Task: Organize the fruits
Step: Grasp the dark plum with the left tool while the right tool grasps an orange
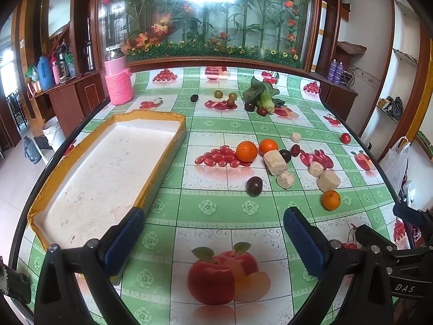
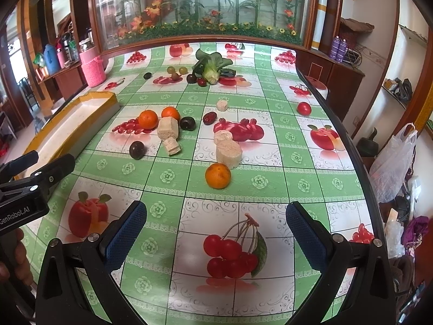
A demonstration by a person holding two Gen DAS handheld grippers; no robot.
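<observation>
Three oranges lie on the fruit-print tablecloth: a pair [image 1: 246, 151] [image 1: 268, 146] mid-table and a nearer one [image 1: 331, 200] [image 2: 217, 175]. Dark plums [image 1: 254, 186] [image 2: 137, 150] and a red tomato [image 2: 303, 108] lie scattered among them. More small plums [image 1: 194, 97] sit at the far side. A white foam tray with yellow rim [image 1: 146, 113] [image 2: 97, 95] lies on the left. My left gripper [image 1: 213, 224] is open above the cloth beside the tray's near end. My right gripper [image 2: 216, 219] is open, just short of the near orange.
Beige foam chunks [image 1: 274, 162] [image 2: 228, 153] lie among the fruit. A bok choy [image 1: 261, 93] [image 2: 212, 66] rests far back, and a pink knit-covered jar [image 1: 118, 80] stands far left. A white plastic bag [image 2: 392, 159] hangs off the table's right edge.
</observation>
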